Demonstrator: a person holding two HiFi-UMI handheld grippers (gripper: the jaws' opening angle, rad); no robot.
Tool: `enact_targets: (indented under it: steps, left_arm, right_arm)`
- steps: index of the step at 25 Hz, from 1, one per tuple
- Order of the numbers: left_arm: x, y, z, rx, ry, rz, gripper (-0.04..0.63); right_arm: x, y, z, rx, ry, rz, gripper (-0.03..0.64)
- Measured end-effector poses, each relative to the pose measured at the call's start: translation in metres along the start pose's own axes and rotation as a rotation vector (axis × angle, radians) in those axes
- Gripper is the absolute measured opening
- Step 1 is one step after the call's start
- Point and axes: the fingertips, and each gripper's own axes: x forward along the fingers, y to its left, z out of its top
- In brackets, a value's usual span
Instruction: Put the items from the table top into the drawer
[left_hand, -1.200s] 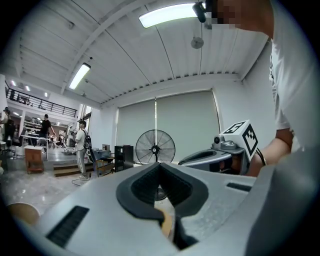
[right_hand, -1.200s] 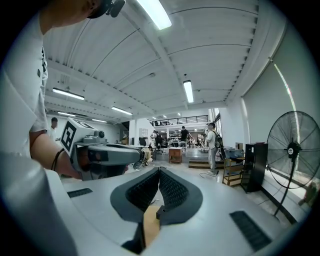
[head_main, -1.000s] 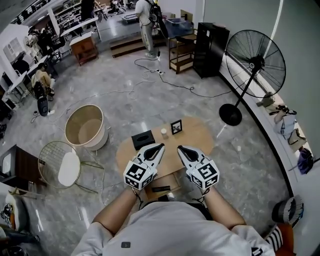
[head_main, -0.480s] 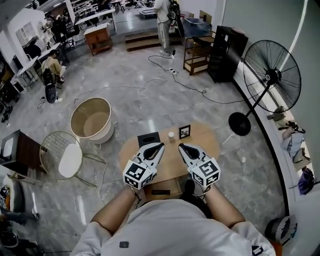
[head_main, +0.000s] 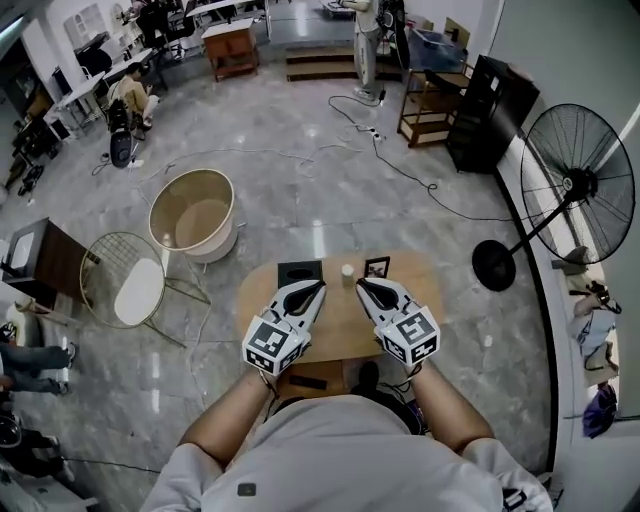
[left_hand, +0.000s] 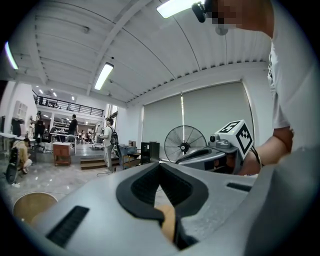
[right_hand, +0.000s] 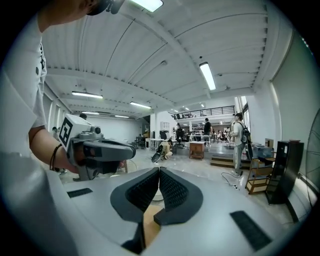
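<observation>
A black box (head_main: 299, 272), a small white cup (head_main: 347, 270) and a little picture frame (head_main: 377, 267) stand along the far edge of the oval wooden table (head_main: 340, 318). Below its near edge a wooden drawer (head_main: 312, 379) shows, with something dark in it. My left gripper (head_main: 315, 288) (left_hand: 160, 165) hovers over the table just short of the black box, its jaws shut and empty. My right gripper (head_main: 364, 287) (right_hand: 159, 169) hangs just short of the picture frame, also shut with nothing in it. Both point nearly level, so neither gripper view shows the items.
A round beige tub (head_main: 193, 215) and a wire chair (head_main: 125, 295) stand on the floor left of the table. A big pedestal fan (head_main: 575, 190) is at the right. Cables (head_main: 400, 175) trail across the floor beyond, and people stand further back.
Both grippers have moved forward over the table, ending close to the items at its far edge. Their jaws have stayed shut.
</observation>
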Motion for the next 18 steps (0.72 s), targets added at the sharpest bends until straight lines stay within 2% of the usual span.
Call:
enact_targets:
  steps: [9,18]
  left_arm:
    - [0.048,0.023,-0.028,-0.049,0.051,0.079,0.009]
    - [0.091,0.061,-0.084,-0.083,0.113,0.115,0.009]
  right_arm:
    - [0.031,-0.06,-0.035,-0.038,0.106,0.096,0.032]
    - [0.08,-0.108,-0.101,-0.102,0.234,0.164,0.035]
